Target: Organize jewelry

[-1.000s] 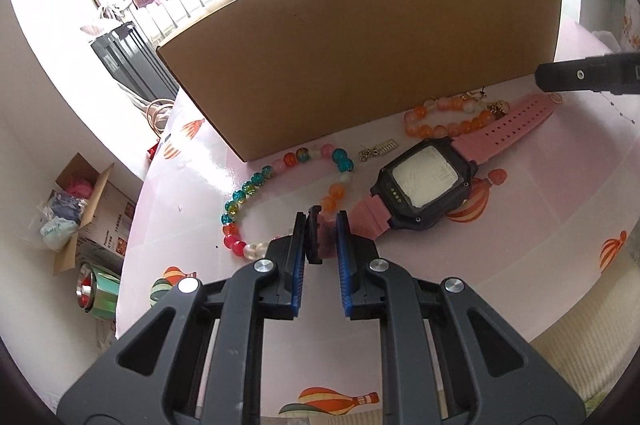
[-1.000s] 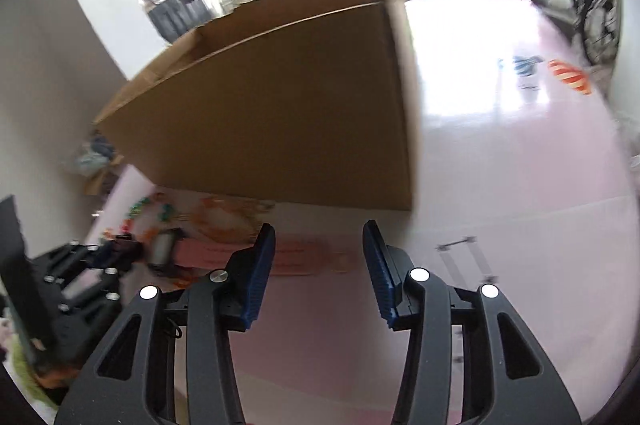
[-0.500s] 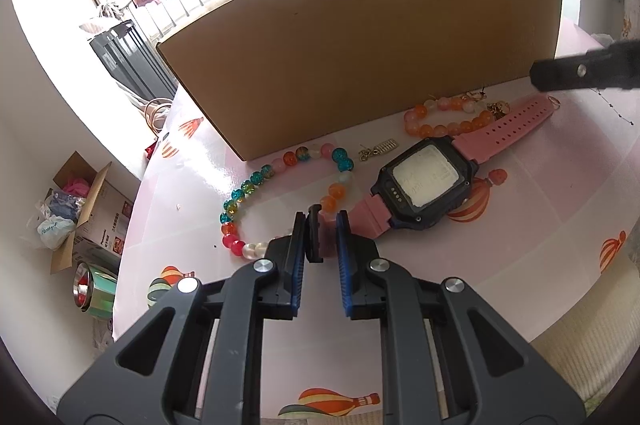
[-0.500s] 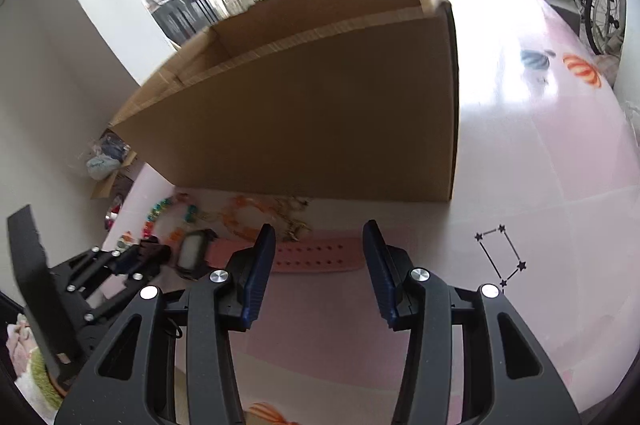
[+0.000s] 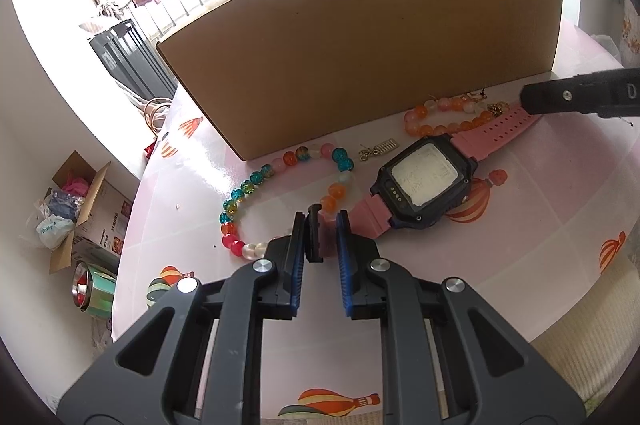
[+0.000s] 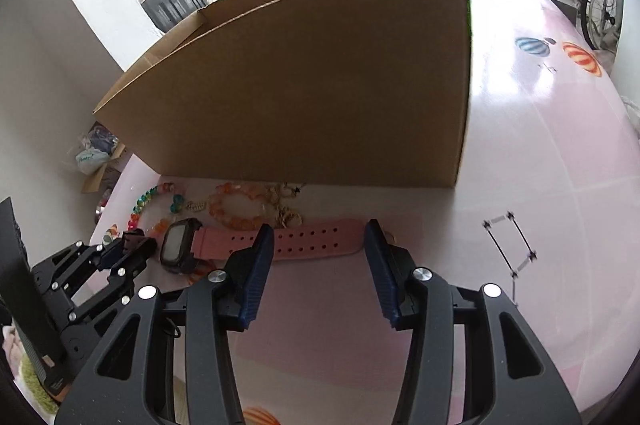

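Left gripper (image 5: 320, 225) clenched on watch (image 5: 424, 185) buckle; right gripper (image 6: 319, 239) just widening astride strap; box (image 5: 360, 45) blocking behind bracelets (image 5: 280, 181).

Right gripper (image 6: 319, 235) brought down and in toward the pink watch (image 6: 256, 241), with the long strap now running across between the fingertips, well clear of both pads, where a second ago it lay blurred and farther ahead. Jaws just opened wider. In the left wrist view, right gripper's dark tip (image 5: 580, 99) slid inward over the strap's far end.
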Demonstrator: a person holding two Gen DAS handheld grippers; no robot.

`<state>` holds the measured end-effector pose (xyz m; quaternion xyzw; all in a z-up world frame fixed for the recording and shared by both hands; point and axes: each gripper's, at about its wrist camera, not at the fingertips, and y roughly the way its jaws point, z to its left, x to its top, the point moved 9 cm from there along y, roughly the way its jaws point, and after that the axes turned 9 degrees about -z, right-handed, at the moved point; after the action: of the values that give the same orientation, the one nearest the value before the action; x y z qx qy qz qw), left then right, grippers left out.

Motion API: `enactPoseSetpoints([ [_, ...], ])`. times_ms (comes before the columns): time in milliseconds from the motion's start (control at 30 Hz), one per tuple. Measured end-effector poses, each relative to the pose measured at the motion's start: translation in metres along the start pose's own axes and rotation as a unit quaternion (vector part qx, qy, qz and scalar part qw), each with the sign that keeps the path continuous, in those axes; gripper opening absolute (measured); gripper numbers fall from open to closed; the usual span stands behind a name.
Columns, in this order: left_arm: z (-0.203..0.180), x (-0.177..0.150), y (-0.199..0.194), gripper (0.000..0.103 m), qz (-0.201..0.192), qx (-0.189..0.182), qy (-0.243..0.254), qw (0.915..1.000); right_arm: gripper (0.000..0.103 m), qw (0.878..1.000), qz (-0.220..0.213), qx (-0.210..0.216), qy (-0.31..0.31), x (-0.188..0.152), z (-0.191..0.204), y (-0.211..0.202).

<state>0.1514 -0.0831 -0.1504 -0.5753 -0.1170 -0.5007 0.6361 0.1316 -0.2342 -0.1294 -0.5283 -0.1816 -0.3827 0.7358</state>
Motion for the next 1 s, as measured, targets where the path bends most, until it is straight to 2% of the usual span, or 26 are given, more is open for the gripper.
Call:
enactPoseSetpoints([
  [133,0.003,0.001,0.002,0.014,0.002,-0.005,-0.006,1.0,0.053,0.999,0.005,0.032,0.038,0.0,-0.003,0.001],
  [267,0.006,0.001,0.003,0.014,0.003,-0.007,-0.007,1.0,0.053,0.992,0.008,0.08,0.1,-0.001,-0.01,-0.003],
  [367,0.007,0.002,0.004,0.014,0.002,-0.007,-0.006,1.0,0.054,0.979,0.013,0.14,0.148,-0.001,-0.009,-0.004],
  [467,0.006,0.001,0.004,0.014,0.002,-0.007,-0.007,1.0,0.054,0.959,0.022,0.204,0.195,-0.003,-0.001,-0.003],
  [533,0.007,0.001,0.004,0.014,0.002,-0.008,-0.008,0.9999,0.054,0.954,0.025,0.216,0.205,-0.006,0.003,-0.001],
  [667,0.007,0.002,0.004,0.015,0.002,-0.007,-0.005,1.0,0.054,0.976,0.025,0.158,0.15,-0.011,0.011,0.003],
  [767,0.007,0.003,0.004,0.014,0.001,-0.006,-0.002,1.0,0.054,0.994,0.01,0.085,0.072,-0.009,0.017,-0.002],
  [833,0.005,0.002,0.004,0.014,0.0,-0.004,-0.001,1.0,0.062,0.999,0.006,0.027,0.03,-0.009,0.016,0.0],
  [867,0.005,0.003,0.005,0.014,0.0,-0.003,0.0,1.0,0.062,1.0,0.008,0.006,0.017,-0.01,0.014,0.002],
  [1000,0.002,0.001,0.004,0.015,0.0,-0.004,-0.001,1.0,0.065,1.0,0.01,-0.012,-0.004,-0.008,0.018,0.011],
])
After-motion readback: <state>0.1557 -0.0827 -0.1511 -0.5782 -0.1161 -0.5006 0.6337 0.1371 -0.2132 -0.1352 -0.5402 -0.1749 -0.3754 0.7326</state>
